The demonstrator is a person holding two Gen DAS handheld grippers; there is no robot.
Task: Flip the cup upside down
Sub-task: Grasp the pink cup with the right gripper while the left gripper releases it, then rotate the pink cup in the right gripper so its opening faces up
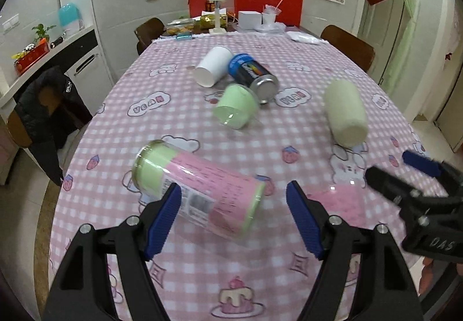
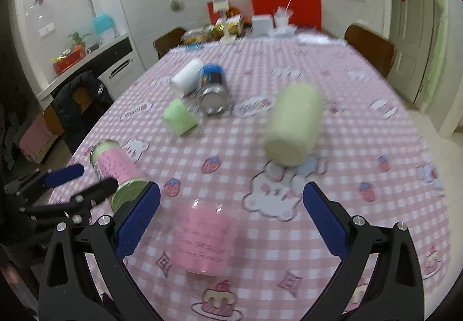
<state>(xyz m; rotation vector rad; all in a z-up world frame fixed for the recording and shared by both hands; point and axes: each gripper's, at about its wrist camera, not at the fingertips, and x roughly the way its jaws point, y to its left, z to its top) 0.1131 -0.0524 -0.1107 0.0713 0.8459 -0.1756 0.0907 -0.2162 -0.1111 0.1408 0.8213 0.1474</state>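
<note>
Near the front edge of the pink checked tablecloth (image 1: 260, 147), both grippers are seen with their blue-padded fingers spread wide and nothing clamped. The left gripper (image 1: 233, 217) is held over a pink-and-green canister (image 1: 199, 191) lying on its side, whose lower part passes behind the left pad; whether the pad touches it cannot be told. The right gripper (image 2: 231, 219) is held open around a pink clear cup (image 2: 202, 240), without visible contact on either pad. The cup lies just right of the canister, close to the table's near edge. In the right wrist view its long axis seems to run roughly away from the camera, with one end toward the lens, but which end is the mouth cannot be made out, since the cup is blurred in both views and partly transparent. In the left wrist view only a faint pink smear of the cup (image 1: 338, 199) is seen beside the right gripper (image 1: 405, 176). Farther beyond the canister lie a green cup (image 1: 237, 110), a white cup (image 1: 212, 66), a blue can (image 1: 254, 75) and a pale roll (image 1: 345, 112).
</note>
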